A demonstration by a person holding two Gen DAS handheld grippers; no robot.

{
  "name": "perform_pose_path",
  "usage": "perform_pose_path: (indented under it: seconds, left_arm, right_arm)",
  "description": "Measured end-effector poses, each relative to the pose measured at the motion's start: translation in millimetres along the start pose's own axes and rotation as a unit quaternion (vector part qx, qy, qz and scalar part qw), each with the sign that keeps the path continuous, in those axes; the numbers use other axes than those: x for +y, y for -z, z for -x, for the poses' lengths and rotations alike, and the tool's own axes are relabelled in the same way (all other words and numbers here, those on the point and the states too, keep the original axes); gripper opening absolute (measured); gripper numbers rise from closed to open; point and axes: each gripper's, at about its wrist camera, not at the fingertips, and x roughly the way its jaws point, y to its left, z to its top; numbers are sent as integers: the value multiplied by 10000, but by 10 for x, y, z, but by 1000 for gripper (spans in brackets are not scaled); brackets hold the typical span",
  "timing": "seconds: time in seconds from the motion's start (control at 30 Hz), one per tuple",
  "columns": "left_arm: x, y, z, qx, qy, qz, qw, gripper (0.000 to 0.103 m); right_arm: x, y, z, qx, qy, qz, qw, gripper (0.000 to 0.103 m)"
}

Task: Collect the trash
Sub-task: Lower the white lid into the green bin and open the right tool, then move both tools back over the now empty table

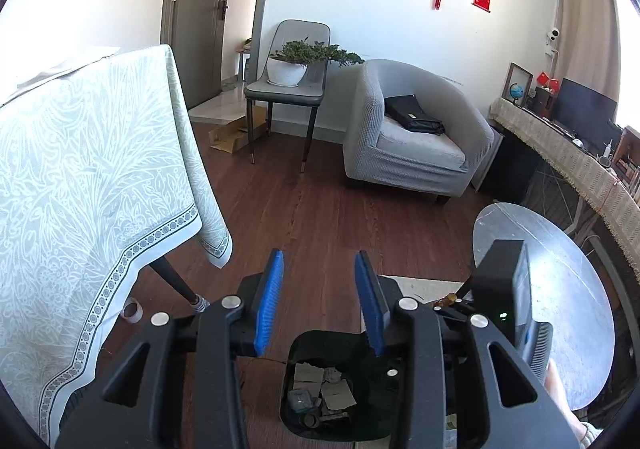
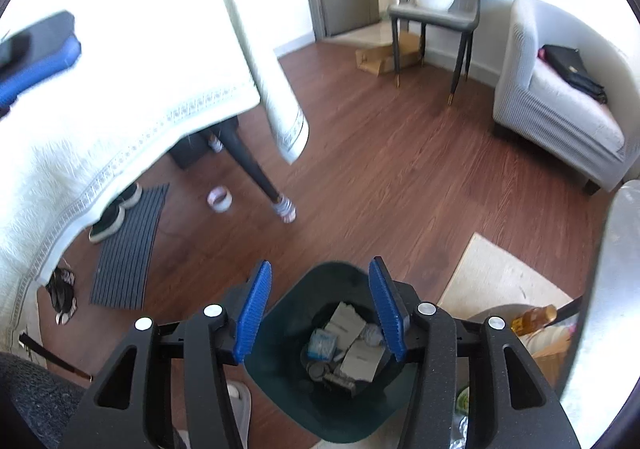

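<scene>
Your right gripper (image 2: 320,309) hangs with its jaws apart and empty, directly above the trash bin (image 2: 280,329). Your left gripper (image 1: 320,301) is likewise parted, empty, over the bin's near side.

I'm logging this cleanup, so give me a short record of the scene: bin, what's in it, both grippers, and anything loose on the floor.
bin: dark trash bin on the wood floor, open top
contents: crumpled paper and wrappers
left gripper: jaws apart, nothing between them
right gripper: jaws apart, empty, above the bin
loose on floor: tape roll beside the table leg
nearby: flattened cardboard under the chair
</scene>
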Motion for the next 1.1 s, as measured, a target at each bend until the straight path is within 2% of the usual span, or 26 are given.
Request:
perform_pose_path:
  seconds: [0.13,0.33,0.43,0.77,1.1]
  left_arm:
    - [-34,-3,-59,92,-39,80,9999,43]
    - [-151,13,-139,170,-38,38,9998,45]
    - [-257,16,-156,172,24,11,9998,50]
    - [-744,54,-283,253,252,-249,9991,57]
    - [-1321,122,-445,371,587,-542,9961,66]
  right_arm:
    - [-113,-32,207,-337,40,-119,9994,53]
    - [-319,-11,465,-565,176,-251,9979,57]
    - [-444,18,583,-648,240,-349,9970,57]
    - [-834,182,1091,-1001,546,-591,9917,59]
    - [-1274,503,1518,-1067,1023,-767,9860,61]
